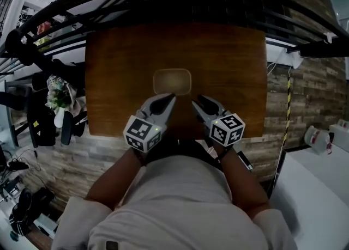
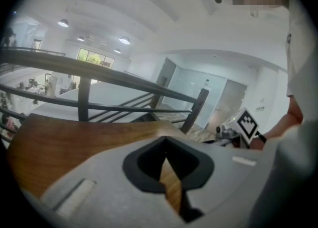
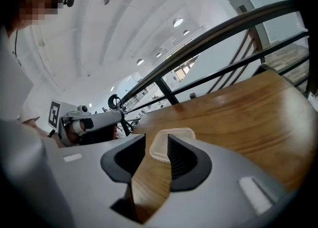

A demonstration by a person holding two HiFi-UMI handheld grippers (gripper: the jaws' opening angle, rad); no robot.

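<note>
Whereas the left gripper's [image 2: 165,138] touching fingers frame table [image 2: 64,147], the right gripper's [image 3: 157,140] spread fingers frame a tray [image 3: 160,148].

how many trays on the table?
1. The tray lies at the middle of the table, just ahead of the left gripper and right gripper. The table's near edge is hidden behind them, so more could sit there.

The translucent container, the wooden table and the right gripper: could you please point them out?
translucent container [image 1: 172,81], head view, its centre.
wooden table [image 1: 229,58], head view, bare top right of container.
right gripper [image 3: 157,140], right gripper view, midway between fingertips.
</note>
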